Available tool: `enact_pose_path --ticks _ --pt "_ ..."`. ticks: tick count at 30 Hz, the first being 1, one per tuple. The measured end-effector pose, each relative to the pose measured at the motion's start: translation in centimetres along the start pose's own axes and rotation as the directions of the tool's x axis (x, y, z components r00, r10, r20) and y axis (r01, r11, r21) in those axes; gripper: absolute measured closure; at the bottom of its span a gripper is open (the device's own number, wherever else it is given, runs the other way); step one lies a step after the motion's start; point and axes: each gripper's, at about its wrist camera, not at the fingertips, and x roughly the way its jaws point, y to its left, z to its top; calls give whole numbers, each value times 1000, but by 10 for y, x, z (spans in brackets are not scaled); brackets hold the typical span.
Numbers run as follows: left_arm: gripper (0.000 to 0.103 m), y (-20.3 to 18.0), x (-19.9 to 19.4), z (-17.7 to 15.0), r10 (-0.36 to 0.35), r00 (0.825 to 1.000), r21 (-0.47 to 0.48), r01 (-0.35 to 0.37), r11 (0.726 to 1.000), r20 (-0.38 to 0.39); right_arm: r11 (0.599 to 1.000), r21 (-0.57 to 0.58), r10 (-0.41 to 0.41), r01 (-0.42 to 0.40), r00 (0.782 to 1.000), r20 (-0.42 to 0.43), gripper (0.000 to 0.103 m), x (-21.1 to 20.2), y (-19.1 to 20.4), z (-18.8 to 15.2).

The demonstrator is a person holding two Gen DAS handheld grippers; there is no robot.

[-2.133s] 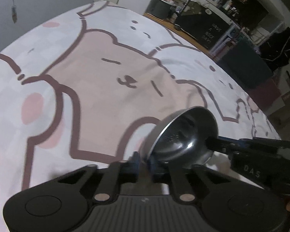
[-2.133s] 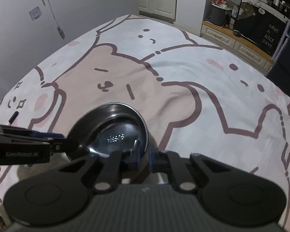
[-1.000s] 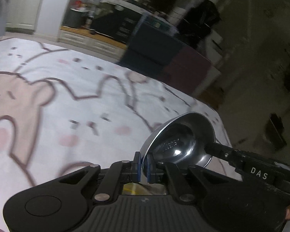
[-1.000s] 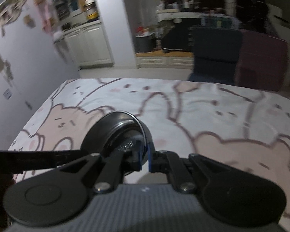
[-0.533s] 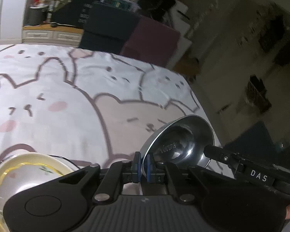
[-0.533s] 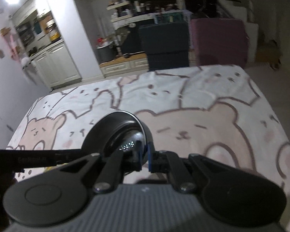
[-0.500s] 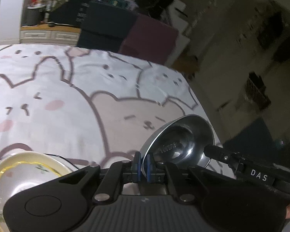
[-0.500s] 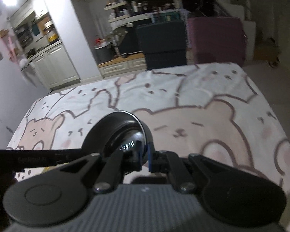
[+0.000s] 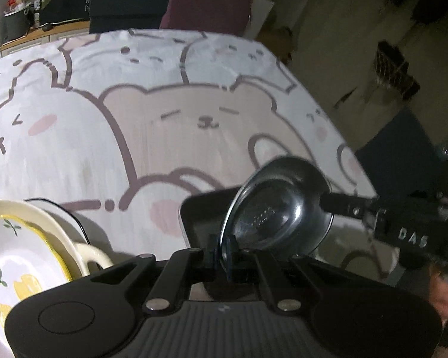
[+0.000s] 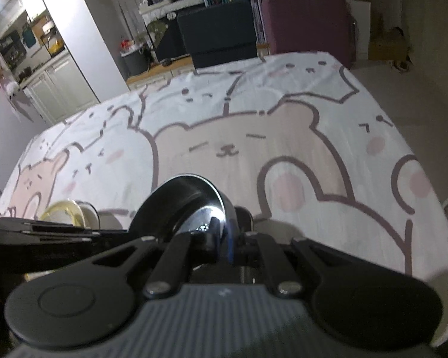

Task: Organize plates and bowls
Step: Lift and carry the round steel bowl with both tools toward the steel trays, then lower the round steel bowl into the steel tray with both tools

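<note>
A steel bowl (image 9: 279,205) is held tilted above the bear-print cloth. My left gripper (image 9: 223,255) is shut on its near rim. My right gripper (image 10: 222,240) is shut on the opposite rim of the same bowl (image 10: 182,205) and shows in the left wrist view (image 9: 337,201) coming in from the right. A cream plate with a yellow rim and flower print (image 9: 18,256) stands at the lower left on a white dish with a dark rim (image 9: 71,217). It also shows in the right wrist view (image 10: 64,211). A dark tray (image 9: 206,214) lies under the bowl.
The bear-print cloth (image 9: 170,128) covers the table. Its right edge (image 9: 328,113) drops to the floor. Dark blue and maroon boxes (image 10: 224,32) stand past the far edge, with kitchen cabinets (image 10: 59,89) at the back left.
Both grippers have swung right with the bowl held between them. The cream plate has grown larger at lower left, and the dark tray has come into view under the bowl.
</note>
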Motion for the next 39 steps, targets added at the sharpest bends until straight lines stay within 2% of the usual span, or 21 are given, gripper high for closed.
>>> enact_pose_path --ticks 7,19,29,39 --pt "98 4 13 -7 14 998 31 -12 999 -54 999 -49 2 -4 998 -57 97 18 10 -1" --pt "98 -3 20 -9 24 997 101 -16 995 -73 995 -87 -66 55 989 -130 98 41 11 0" --pt "97 -3 24 -8 12 996 121 -2 993 -83 985 -135 -130 108 977 -168 97 60 17 3" --pt "97 -1 25 -7 -5 996 118 15 993 -85 980 -152 -154 127 971 -184 96 70 19 6"
